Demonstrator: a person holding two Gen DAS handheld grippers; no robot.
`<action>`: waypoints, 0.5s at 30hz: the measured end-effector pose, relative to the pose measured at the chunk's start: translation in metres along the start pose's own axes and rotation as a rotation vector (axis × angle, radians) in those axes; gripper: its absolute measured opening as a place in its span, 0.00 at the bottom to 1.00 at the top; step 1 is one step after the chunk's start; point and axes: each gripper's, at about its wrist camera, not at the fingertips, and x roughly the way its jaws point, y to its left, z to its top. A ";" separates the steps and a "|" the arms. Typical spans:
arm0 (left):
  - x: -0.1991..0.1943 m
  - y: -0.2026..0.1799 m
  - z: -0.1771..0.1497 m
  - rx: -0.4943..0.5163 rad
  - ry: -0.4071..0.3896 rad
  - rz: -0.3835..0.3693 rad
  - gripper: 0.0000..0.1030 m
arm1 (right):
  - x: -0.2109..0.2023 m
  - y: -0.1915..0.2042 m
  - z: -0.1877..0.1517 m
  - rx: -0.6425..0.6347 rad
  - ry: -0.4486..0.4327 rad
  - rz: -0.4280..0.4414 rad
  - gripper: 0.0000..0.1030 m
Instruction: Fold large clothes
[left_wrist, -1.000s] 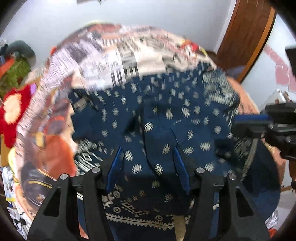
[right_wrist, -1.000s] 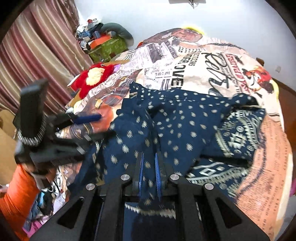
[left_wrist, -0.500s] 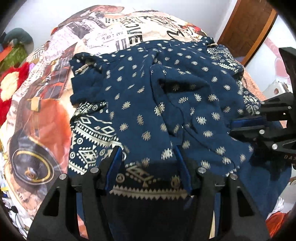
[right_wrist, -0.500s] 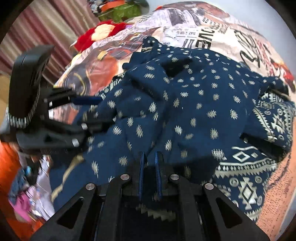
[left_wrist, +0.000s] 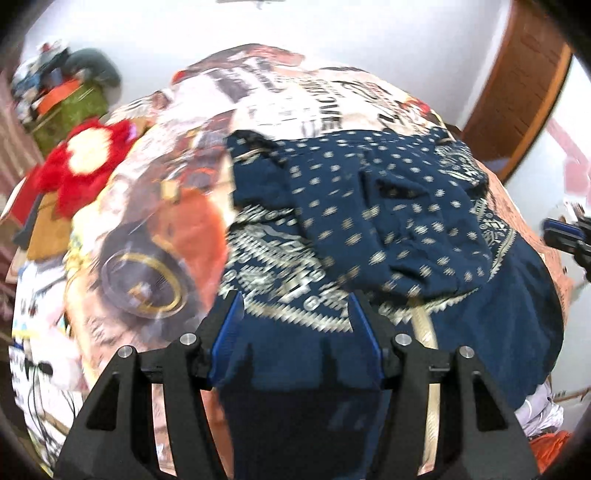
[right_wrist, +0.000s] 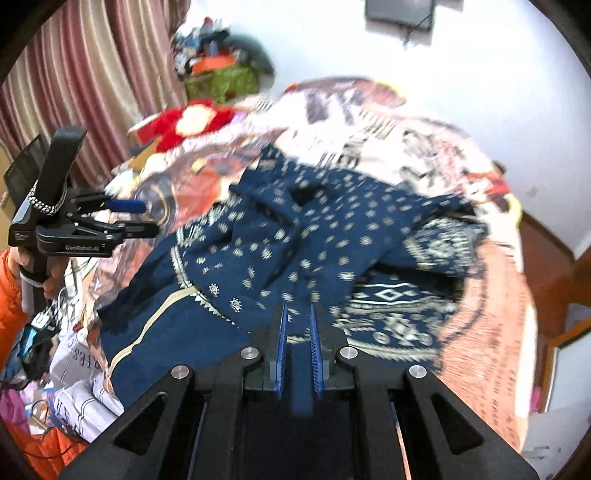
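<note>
A large navy garment (left_wrist: 369, 229) with small cream motifs and a patterned border lies crumpled on a bed; it also shows in the right wrist view (right_wrist: 314, 236). My left gripper (left_wrist: 295, 321) is open, its blue pads wide apart just above the garment's near hem. It also shows at the left of the right wrist view (right_wrist: 129, 218), held off the bed's left side. My right gripper (right_wrist: 297, 325) is shut on a fold of the garment's near edge. Its tip shows at the right edge of the left wrist view (left_wrist: 565, 236).
The bed carries a printed cover (left_wrist: 147, 229) with newspaper graphics. A red plush toy (left_wrist: 85, 166) lies at its left side. A green bag (right_wrist: 221, 83) sits by striped curtains (right_wrist: 92, 74). A wooden door (left_wrist: 517, 85) stands at the right. Clothes (right_wrist: 74, 387) pile by the bed.
Both views have tilted up and pulled back from the garment, with motion blur. The left gripper stays open and the right stays clamped on the cloth.
</note>
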 end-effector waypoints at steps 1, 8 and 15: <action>-0.003 0.006 -0.006 -0.016 0.001 0.006 0.56 | -0.006 -0.002 -0.003 0.013 -0.010 -0.009 0.08; -0.005 0.043 -0.061 -0.127 0.058 -0.003 0.56 | -0.038 -0.024 -0.052 0.222 -0.008 -0.013 0.08; 0.027 0.062 -0.120 -0.268 0.189 -0.116 0.57 | -0.053 -0.025 -0.100 0.355 0.022 -0.003 0.08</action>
